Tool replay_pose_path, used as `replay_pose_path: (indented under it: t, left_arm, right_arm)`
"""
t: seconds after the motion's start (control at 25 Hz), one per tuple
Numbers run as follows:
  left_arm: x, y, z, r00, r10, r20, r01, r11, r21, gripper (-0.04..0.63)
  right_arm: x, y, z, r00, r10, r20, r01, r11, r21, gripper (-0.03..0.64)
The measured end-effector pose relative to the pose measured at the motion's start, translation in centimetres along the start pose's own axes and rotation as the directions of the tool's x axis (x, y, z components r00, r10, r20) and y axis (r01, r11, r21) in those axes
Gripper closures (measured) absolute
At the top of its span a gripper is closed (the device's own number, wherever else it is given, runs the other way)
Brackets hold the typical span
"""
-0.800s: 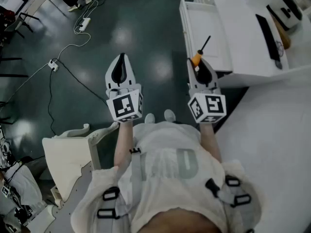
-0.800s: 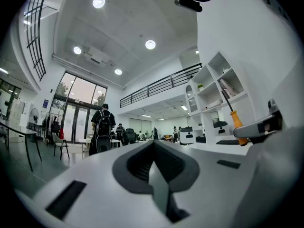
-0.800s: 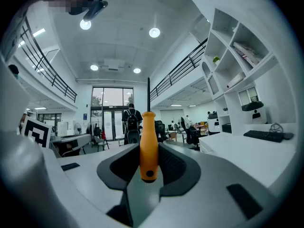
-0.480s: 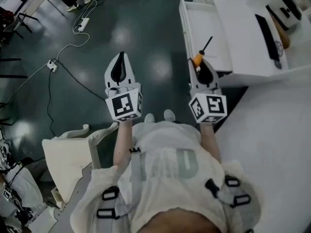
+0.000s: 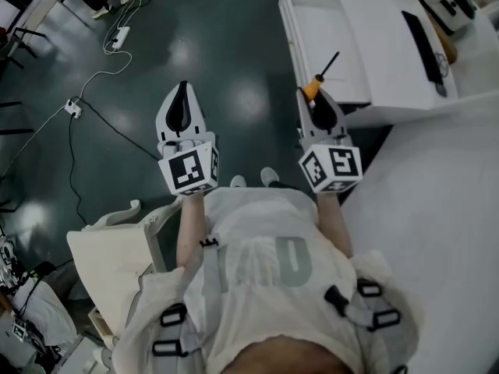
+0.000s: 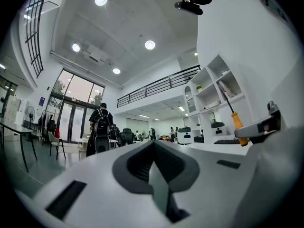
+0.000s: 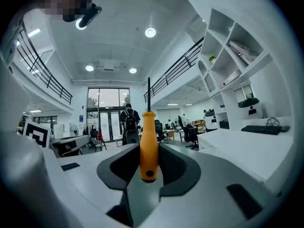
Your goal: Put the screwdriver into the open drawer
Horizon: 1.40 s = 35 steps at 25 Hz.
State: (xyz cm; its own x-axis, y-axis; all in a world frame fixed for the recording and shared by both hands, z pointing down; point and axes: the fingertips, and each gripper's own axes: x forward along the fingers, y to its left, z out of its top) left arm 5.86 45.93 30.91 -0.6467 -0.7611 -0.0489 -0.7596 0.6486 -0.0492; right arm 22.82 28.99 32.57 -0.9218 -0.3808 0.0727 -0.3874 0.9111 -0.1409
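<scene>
Right gripper (image 5: 316, 100) clamped on orange handle of screwdriver (image 7: 148, 144); black shaft projects ahead over near end of open drawer (image 5: 327, 22), whose white interior lies bare. Left gripper (image 5: 182, 92) empty, jaws together, well left of drawer's side wall, above open dark floor (image 5: 234, 45); cable (image 5: 101, 119) farther left
</scene>
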Motion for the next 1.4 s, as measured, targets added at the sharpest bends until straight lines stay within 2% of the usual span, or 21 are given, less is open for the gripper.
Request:
replay_pose_path:
  t: [0.36, 0.52, 0.68, 0.88, 1.0, 1.12, 1.28, 1.4]
  left_arm:
    - [-0.4, 5.0, -3.0, 0.999, -0.005, -0.035, 0.005, 1.0, -0.009, 0.589]
    - [0.4, 5.7, -4.1, 0.999, -0.01, -0.045, 0.009, 1.0, -0.016, 0.59]
    - [1.8, 5.3, -5.1, 1.0, -0.008, -0.025, 0.008, 1.0, 0.015, 0.589]
    - [3.9, 4.0, -6.9, 1.0, -0.01, -0.012, 0.01, 1.0, 0.003, 0.59]
    - [6.2, 3.0, -6.1, 0.999, -0.02, -0.025, 0.021, 0.999, 0.029, 0.589]
    - [7.9, 4.4, -5.1, 0.999, -0.011, -0.033, 0.013, 0.998, 0.056, 0.589]
    - [10.0, 7.3, -5.6, 0.998, 0.018, -0.056, -0.015, 0.998, 0.057, 0.589]
    - [12.6, 7.3, -6.4, 0.998, 0.004, -0.065, -0.001, 0.999, 0.05, 0.59]
  right_arm:
    - [-0.2, 2.9, -3.2, 0.998, -0.045, -0.045, 0.045, 0.999, -0.006, 0.499]
    - [0.0, 2.7, -3.9, 0.995, -0.076, -0.059, 0.075, 0.997, -0.018, 0.499]
    - [1.2, 1.7, -5.0, 0.998, -0.059, -0.036, 0.058, 0.998, -0.026, 0.499]
    - [3.6, -0.7, -6.1, 0.999, -0.041, -0.025, 0.041, 0.999, -0.016, 0.499]
    - [6.1, -3.1, -5.8, 0.998, -0.062, -0.004, 0.062, 0.996, 0.069, 0.499]
    - [9.7, -3.1, -5.1, 0.997, -0.073, 0.023, 0.069, 0.987, 0.146, 0.499]
    - [13.8, -1.4, -4.4, 0.999, -0.032, 0.036, 0.027, 0.992, 0.119, 0.499]
    - [16.0, -2.2, -4.0, 0.999, -0.027, 0.032, 0.023, 0.993, 0.119, 0.499]
